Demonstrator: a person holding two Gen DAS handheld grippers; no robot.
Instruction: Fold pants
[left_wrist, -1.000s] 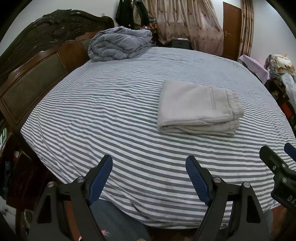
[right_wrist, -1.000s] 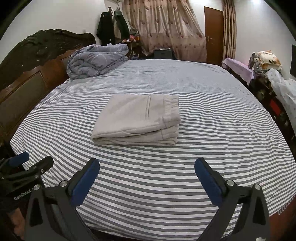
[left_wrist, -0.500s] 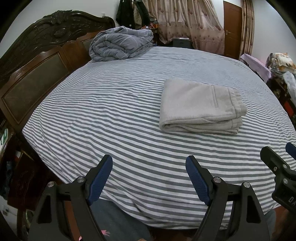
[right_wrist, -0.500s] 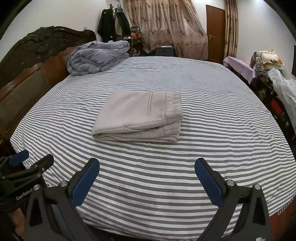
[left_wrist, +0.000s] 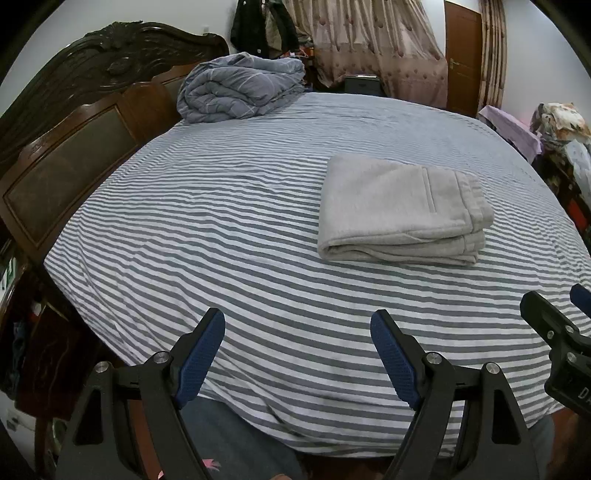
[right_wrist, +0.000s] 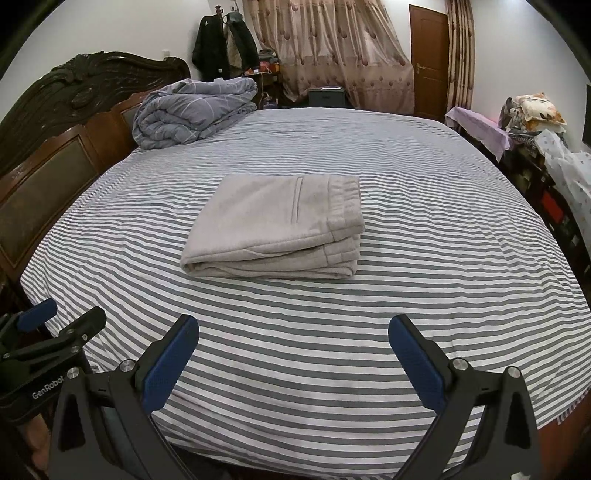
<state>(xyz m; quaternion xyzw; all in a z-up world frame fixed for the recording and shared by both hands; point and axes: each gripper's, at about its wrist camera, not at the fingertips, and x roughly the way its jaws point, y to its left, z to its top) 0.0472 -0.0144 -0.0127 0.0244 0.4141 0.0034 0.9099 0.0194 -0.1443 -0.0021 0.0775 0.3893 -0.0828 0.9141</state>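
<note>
Drawn back slightly from a second ago. Left gripper (left_wrist: 297, 354) and right gripper (right_wrist: 293, 356): spread wide, empty, hovering over striped bed (right_wrist: 424, 229). Ahead, well apart: folded pants (right_wrist: 273, 229), soft, thick, light; best gripped at the rounded fold edge.

Pants (right_wrist: 280, 225) on bed (right_wrist: 443, 229), mid-mattress

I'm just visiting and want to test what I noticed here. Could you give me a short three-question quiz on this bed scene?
1. True or false: the left gripper is clamped on the pants.
2. What lies by the headboard?
3. The pants are: A) spread flat, B) folded in a stack, C) hanging off the bed.

Key: 1. False; both it and the right gripper are open and empty. 2. A bundled blue-grey quilt. 3. B.
</note>
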